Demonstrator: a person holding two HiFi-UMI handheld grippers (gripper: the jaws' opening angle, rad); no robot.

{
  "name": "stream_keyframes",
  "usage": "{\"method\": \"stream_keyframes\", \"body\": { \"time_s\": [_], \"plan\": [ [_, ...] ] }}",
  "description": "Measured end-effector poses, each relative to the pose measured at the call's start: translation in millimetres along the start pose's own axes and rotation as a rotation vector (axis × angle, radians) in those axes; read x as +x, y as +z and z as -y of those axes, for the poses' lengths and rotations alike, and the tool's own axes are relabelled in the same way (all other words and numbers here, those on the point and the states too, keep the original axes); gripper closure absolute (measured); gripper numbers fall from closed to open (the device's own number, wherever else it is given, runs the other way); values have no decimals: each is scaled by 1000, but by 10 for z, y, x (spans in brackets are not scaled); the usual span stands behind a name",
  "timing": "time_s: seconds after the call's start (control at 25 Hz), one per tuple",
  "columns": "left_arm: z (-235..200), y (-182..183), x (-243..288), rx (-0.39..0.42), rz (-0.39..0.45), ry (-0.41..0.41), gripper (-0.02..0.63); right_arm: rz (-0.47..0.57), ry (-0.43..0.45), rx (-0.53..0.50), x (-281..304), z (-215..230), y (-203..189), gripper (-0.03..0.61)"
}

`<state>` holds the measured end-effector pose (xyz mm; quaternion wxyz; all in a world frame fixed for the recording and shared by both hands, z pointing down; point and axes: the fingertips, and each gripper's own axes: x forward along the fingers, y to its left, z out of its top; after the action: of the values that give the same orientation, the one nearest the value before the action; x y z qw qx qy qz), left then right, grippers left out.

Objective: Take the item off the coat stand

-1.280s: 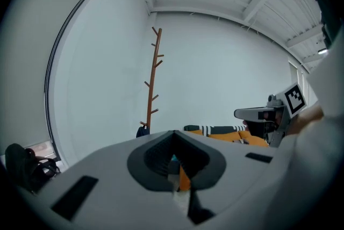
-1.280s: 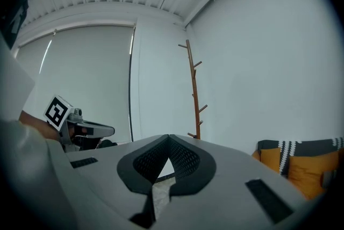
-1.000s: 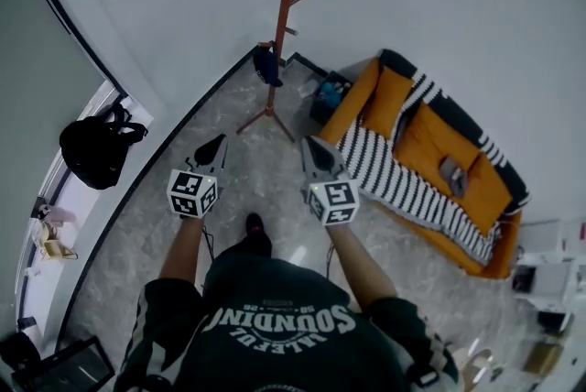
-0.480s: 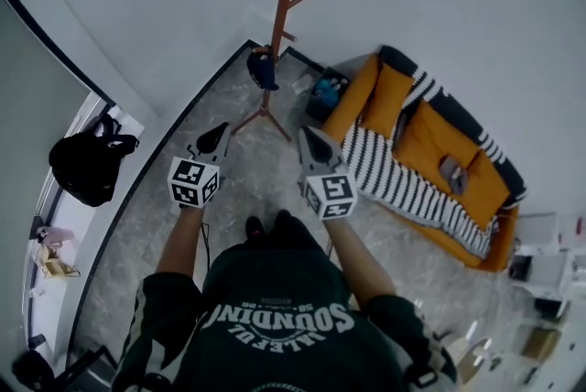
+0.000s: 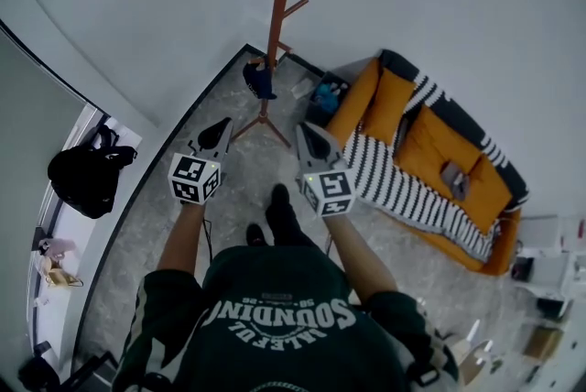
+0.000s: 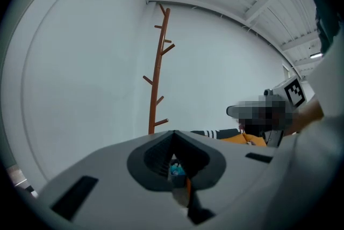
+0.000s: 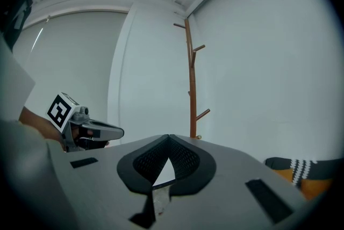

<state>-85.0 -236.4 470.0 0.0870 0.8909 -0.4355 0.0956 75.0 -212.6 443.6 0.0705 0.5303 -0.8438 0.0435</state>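
A tall brown wooden coat stand (image 5: 275, 15) rises in the corner ahead, by the white wall. A dark blue item (image 5: 259, 81) hangs from a low peg on it. My left gripper (image 5: 218, 130) and my right gripper (image 5: 309, 136) are held side by side, level, pointing at the stand and well short of it. Both have their jaws shut with nothing in them. The stand (image 6: 157, 84) shows bare-pegged above the left gripper (image 6: 173, 135) in its own view. The stand (image 7: 191, 78) also shows above the right gripper (image 7: 169, 139); the item is hidden there.
An orange sofa (image 5: 439, 138) with a black-and-white striped blanket (image 5: 403, 184) stands at the right. A blue bag (image 5: 328, 93) sits between it and the stand's feet. A black backpack (image 5: 82, 175) rests on the ledge at left. The person's shoe (image 5: 277, 209) is on the marbled floor.
The person has stepped forward; both grippers have moved toward the coat stand, which now stands closer. A foot has swung forward. Both jaws stay shut.
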Motion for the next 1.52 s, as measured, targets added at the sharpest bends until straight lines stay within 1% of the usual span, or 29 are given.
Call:
{"method": "stream_keyframes", "body": {
  "time_s": [0.2, 0.32, 0.52, 0.76, 0.88, 1.08, 1.36, 1.52],
  "plan": [
    [-99, 52, 141, -2, 1, 5, 614, 0, 10, -18, 107, 63, 50, 580],
    [-109, 21, 188, -15, 2, 8, 614, -43, 40, -69, 127, 41, 42, 580],
    [-132, -120, 236, -25, -32, 13, 614, -54, 36, -38, 213, 147, -96, 580],
    [-156, -461, 284, -44, -72, 25, 614, -99, 68, -26, 361, 145, -383, 580],
    [-108, -685, 294, -58, -87, 24, 614, -100, 71, -2, 393, 153, -577, 580],
    [-19, -974, 341, -77, -110, 32, 614, -147, 75, 22, 405, 186, -924, 580],
    [8, -1145, 426, -86, -113, 24, 614, -188, 90, 31, 435, 208, -1211, 580],
    [-98, -1194, 524, -92, -111, 44, 614, -194, 91, 31, 474, 245, -1301, 580]
  ]
}}
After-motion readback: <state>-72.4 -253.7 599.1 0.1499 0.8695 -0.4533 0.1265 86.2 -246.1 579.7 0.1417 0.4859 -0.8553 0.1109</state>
